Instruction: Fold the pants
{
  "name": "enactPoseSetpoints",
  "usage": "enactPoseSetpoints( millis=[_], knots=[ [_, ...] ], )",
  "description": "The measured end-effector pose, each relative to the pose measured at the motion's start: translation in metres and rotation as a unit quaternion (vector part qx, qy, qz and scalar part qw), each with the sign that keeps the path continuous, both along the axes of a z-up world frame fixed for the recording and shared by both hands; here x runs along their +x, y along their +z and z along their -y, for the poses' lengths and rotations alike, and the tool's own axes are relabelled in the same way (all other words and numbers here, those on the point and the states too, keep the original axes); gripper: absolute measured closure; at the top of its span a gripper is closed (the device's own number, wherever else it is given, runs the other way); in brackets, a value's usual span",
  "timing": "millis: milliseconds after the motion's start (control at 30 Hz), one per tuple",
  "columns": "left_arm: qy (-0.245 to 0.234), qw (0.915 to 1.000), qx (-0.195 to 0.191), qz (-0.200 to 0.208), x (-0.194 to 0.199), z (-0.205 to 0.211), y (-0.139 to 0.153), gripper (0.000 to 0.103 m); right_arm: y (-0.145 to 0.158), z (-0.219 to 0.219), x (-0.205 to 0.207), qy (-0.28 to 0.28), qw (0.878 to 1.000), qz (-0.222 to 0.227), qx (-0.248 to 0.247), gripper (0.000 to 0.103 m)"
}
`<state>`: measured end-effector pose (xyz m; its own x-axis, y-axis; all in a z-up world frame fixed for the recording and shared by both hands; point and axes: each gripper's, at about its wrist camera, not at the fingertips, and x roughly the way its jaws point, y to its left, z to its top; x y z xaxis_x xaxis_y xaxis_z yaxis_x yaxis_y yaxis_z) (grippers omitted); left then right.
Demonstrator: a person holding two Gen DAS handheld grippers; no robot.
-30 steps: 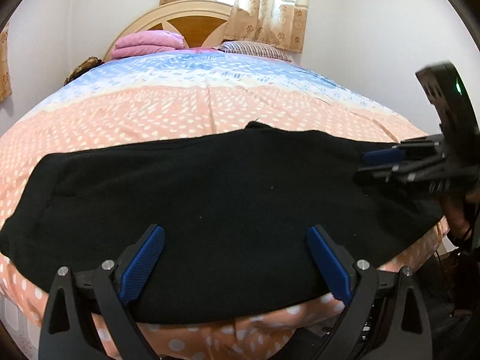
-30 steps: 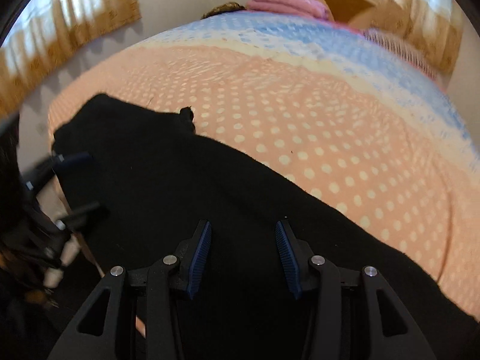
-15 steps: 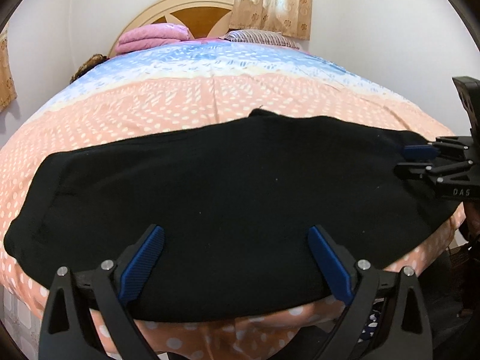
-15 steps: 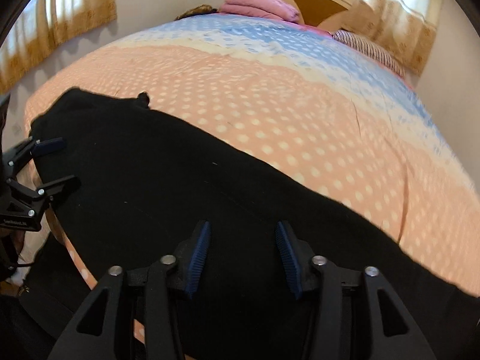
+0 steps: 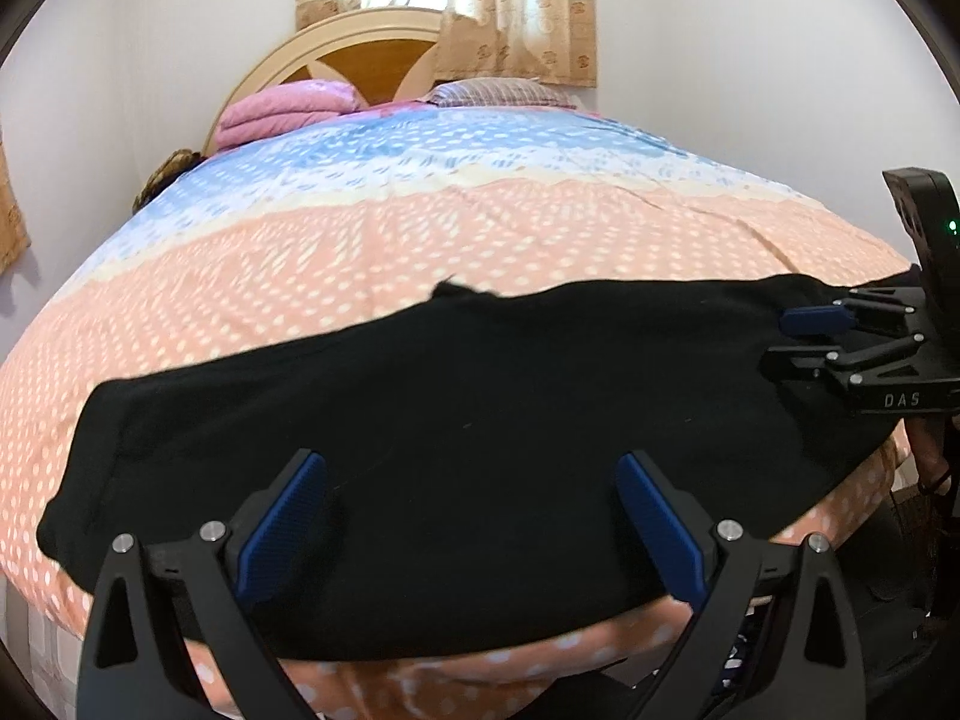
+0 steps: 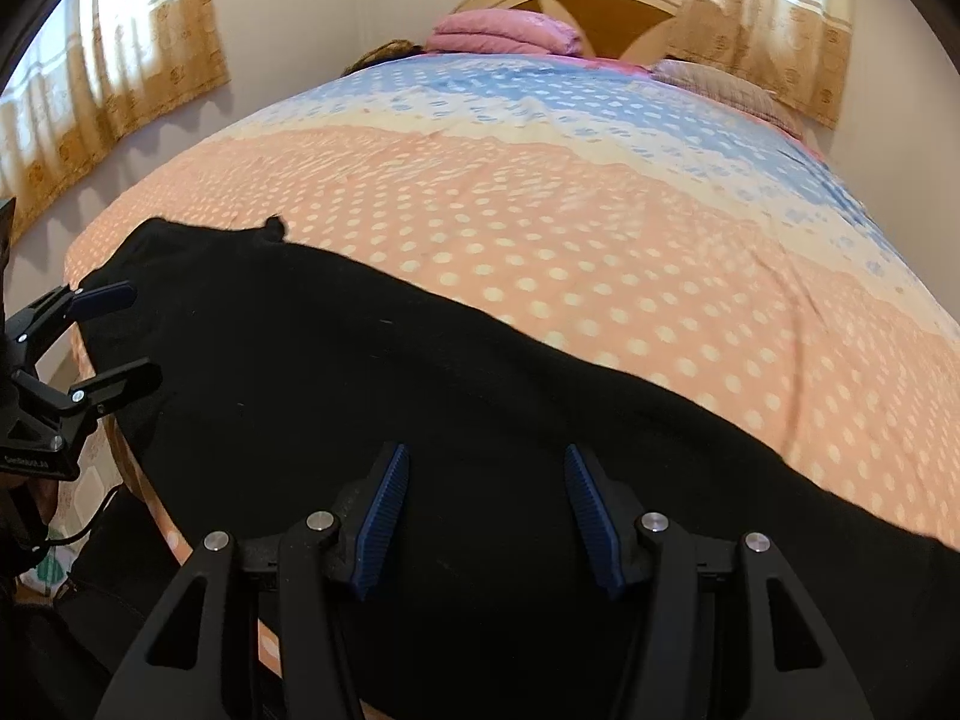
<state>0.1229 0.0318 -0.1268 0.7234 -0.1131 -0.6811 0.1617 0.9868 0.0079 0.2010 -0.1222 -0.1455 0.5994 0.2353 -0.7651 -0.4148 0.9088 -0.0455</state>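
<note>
Black pants (image 5: pixel 450 420) lie flat across the foot end of the bed, one end at the left, the other at the right. My left gripper (image 5: pixel 468 480) hovers wide open above their near edge, with nothing between its blue pads. In the same view my right gripper (image 5: pixel 786 339) sits at the pants' right end, jaws apart. In the right wrist view the pants (image 6: pixel 360 390) fill the lower half. There my right gripper (image 6: pixel 485 462) hangs over the cloth with its jaws opening and nothing pinched. My left gripper (image 6: pixel 141 333) shows at the far left end, also open.
The bedspread (image 5: pixel 420 252) is peach with white dots, then blue toward the head. A folded pink blanket (image 5: pixel 282 111) and a striped pillow (image 5: pixel 498 90) lie by the wooden headboard (image 5: pixel 372 54). Curtains (image 6: pixel 102 78) hang on the left wall. The bed's edge drops off just below the pants.
My right gripper has slid off the cloth toward the pants' right end, and its jaws have widened. The left view has pulled back slightly. The pants lie as before.
</note>
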Motion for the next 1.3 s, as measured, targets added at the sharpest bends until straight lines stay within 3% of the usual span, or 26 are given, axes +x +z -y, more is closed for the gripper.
enactPoseSetpoints(
  millis=[267, 400, 567, 733, 833, 1033, 1300],
  knots=[
    [0.002, 1.0000, -0.004, -0.006, 0.012, 0.006, -0.006, 0.003, 0.019, 0.095, -0.007, -0.107, 0.993, 0.004, 0.038, 0.047],
    [0.003, 0.9999, -0.006, -0.012, 0.015, 0.010, -0.011, 0.003, 0.023, 0.155, -0.019, -0.174, 0.983, 0.004, 0.050, 0.047],
    [0.011, 0.9999, -0.002, -0.001, 0.015, 0.002, -0.009, 0.003, 0.041, 0.237, -0.057, -0.260, 0.960, 0.033, 0.100, 0.047],
    [0.046, 0.9988, -0.012, 0.000, 0.016, -0.020, -0.009, 0.003, 0.054, 0.323, -0.093, -0.343, 0.922, 0.058, 0.169, 0.047],
    [0.062, 0.9981, -0.009, 0.002, 0.016, -0.029, -0.008, 0.003, 0.056, 0.346, -0.096, -0.361, 0.913, 0.061, 0.180, 0.047],
    [0.098, 0.9951, -0.009, 0.006, 0.015, -0.053, -0.006, 0.003, 0.041, 0.362, -0.087, -0.356, 0.916, 0.039, 0.180, 0.047],
    [0.127, 0.9918, -0.014, -0.011, 0.018, -0.069, -0.020, 0.003, 0.032, 0.363, -0.091, -0.332, 0.928, 0.050, 0.163, 0.048]
  ],
)
